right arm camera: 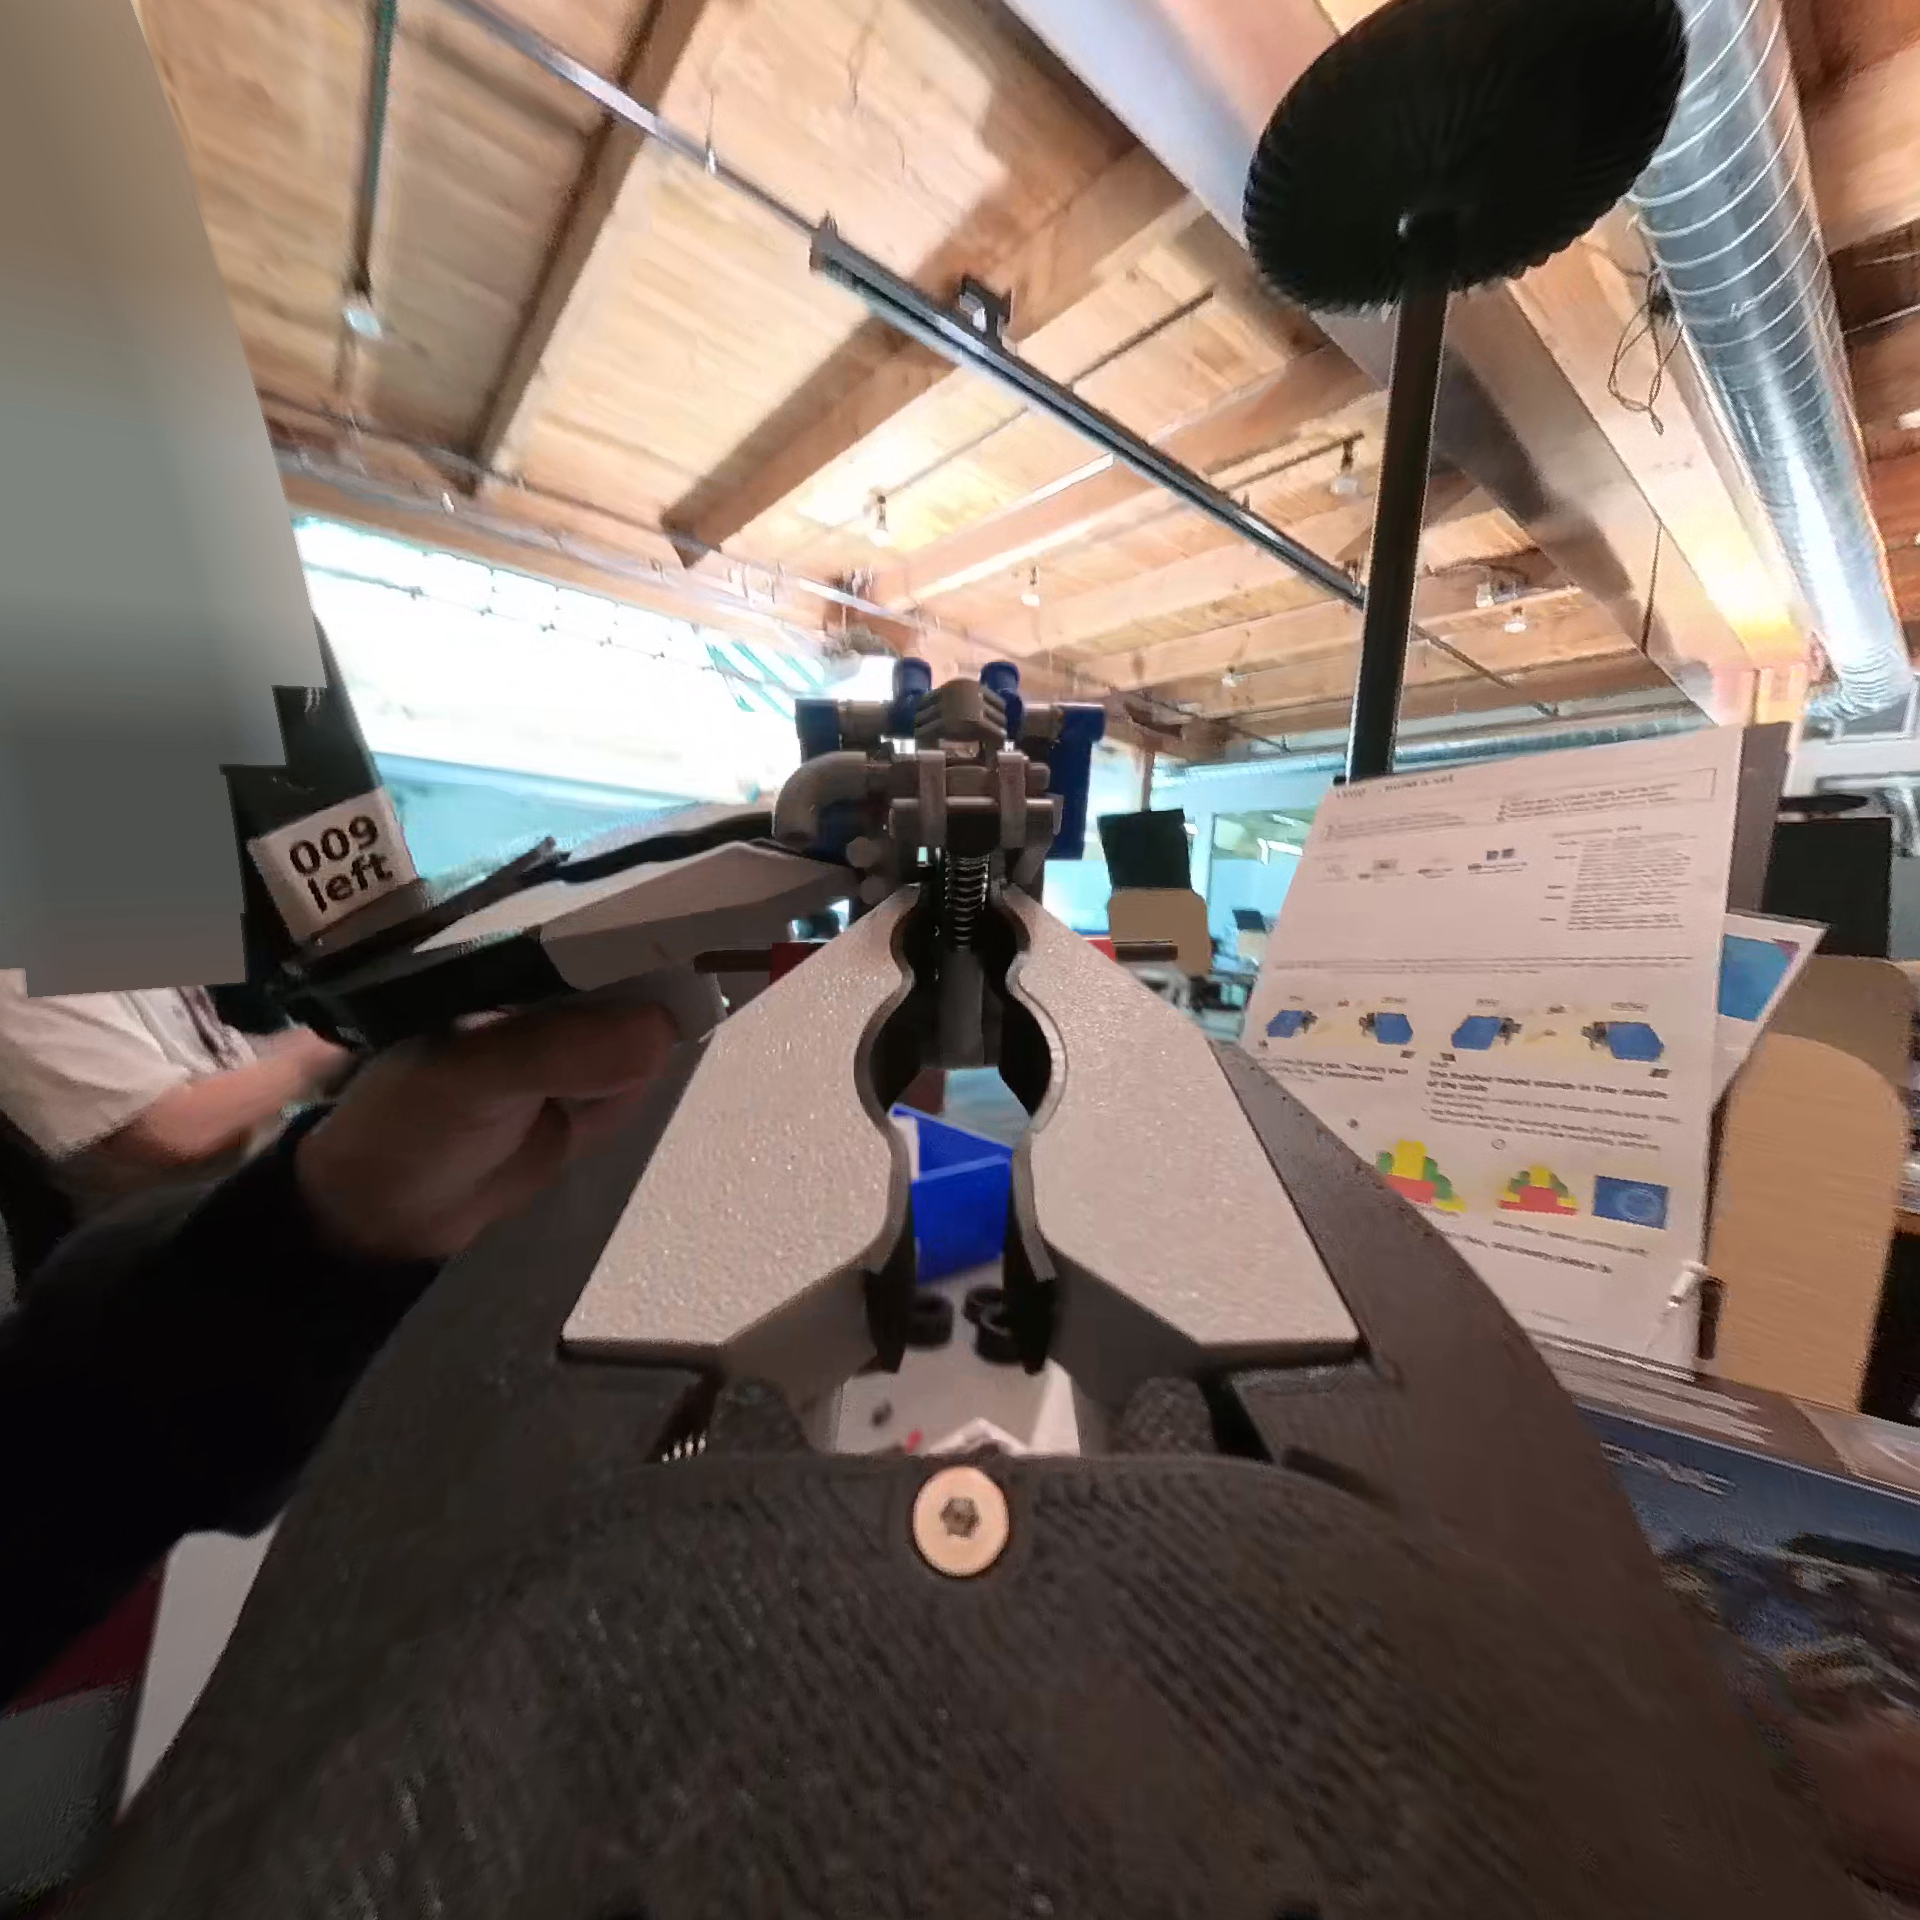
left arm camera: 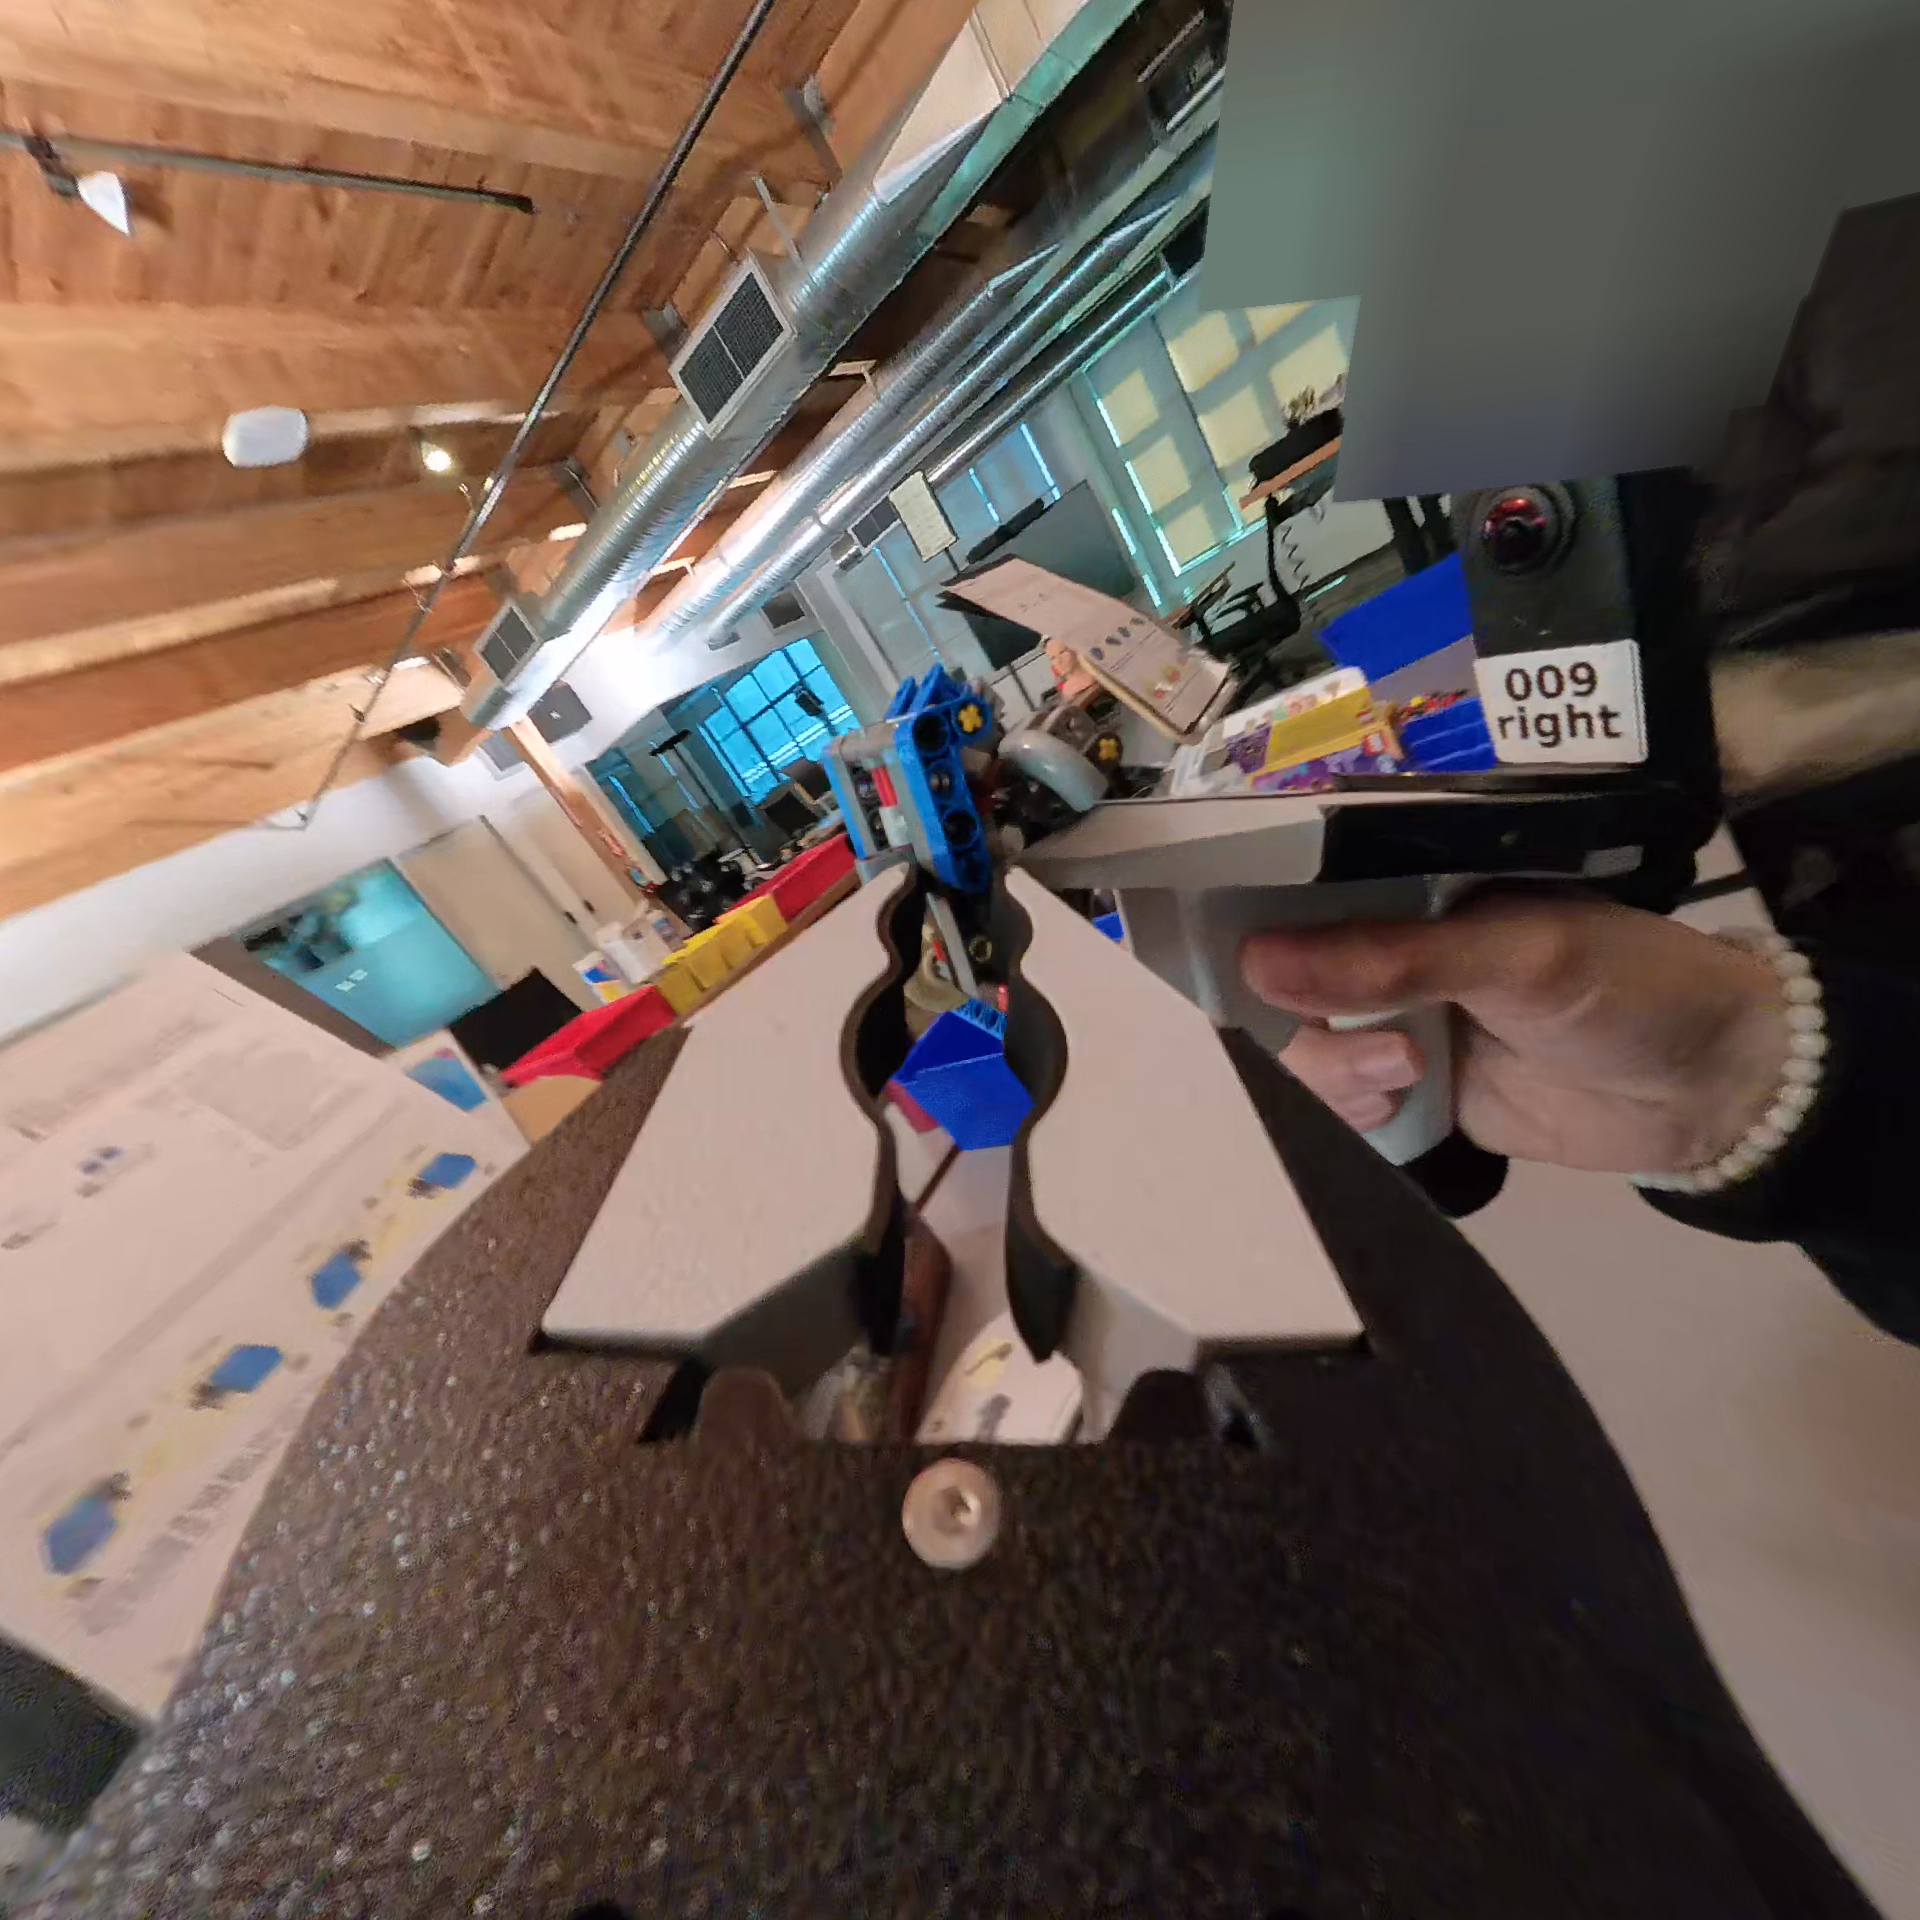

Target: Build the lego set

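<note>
A toy-brick model of blue and grey beams (left arm camera: 940, 769) is held up in the air between both grippers. My left gripper (left arm camera: 961, 883) is shut on its lower part, a grey beam with black pieces. In the left wrist view the right gripper (left arm camera: 1039, 847) comes in from the right, held by a hand, with its tips on the same model. In the right wrist view the model (right arm camera: 935, 790) faces me. My right gripper (right arm camera: 961, 904) is shut on its grey spring strut (right arm camera: 961, 987). The left gripper (right arm camera: 831, 878) reaches in from the left and touches the model's side.
A blue bin (right arm camera: 951, 1184) lies below the jaws and also shows in the left wrist view (left arm camera: 961, 1091). Two black tyres (right arm camera: 987, 1325) lie on the white table. A printed instruction sheet (right arm camera: 1486, 1039) stands at the right, behind it a black pole (right arm camera: 1403, 520). Red and yellow bins (left arm camera: 727, 945) stand at the left. The grippers are tip to tip, or close to it.
</note>
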`<state>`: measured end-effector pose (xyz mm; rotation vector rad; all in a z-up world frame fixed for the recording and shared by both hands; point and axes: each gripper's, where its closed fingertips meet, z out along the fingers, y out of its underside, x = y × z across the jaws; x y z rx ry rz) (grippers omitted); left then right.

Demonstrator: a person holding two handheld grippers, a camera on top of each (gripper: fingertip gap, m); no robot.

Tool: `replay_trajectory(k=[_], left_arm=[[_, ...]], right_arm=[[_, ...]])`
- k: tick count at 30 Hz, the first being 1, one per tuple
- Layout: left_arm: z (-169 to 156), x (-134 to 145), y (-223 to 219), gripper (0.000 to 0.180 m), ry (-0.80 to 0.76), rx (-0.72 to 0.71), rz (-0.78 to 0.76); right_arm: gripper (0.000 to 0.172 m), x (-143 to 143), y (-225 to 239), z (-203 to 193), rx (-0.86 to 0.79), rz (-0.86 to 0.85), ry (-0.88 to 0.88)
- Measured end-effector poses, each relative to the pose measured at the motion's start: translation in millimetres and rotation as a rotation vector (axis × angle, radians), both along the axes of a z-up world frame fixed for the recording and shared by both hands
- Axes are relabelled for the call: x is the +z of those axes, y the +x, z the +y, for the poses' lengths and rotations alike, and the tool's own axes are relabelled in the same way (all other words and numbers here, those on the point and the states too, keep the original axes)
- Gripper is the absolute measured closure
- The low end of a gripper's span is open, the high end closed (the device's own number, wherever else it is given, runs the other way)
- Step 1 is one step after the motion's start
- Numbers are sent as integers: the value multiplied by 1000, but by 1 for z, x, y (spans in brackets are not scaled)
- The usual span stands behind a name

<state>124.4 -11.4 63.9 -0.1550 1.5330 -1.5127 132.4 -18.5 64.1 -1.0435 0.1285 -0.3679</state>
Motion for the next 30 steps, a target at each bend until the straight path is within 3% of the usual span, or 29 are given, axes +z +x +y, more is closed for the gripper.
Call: replay_trajectory(k=[4, 8, 19, 27, 30], left_arm=[[-10, 13, -5, 168, 98, 29, -94], [-20, 21, -13, 160, 101, -34, -32], [-33, 23, -38, 162, 48, -178, 46], [-47, 12, -56, 162, 122, -225, 40], [-51, 9, -64, 162, 147, -253, 38]], right_arm=[[167, 4, 9, -11, 80, 113, 152], [167, 8, 17, -27, 198, 226, 283], [167, 5, -41, -57, 731, -77, 417], [167, -10, -73, -76, 1070, -184, 481], [168, -14, -79, -79, 1126, -197, 489]])
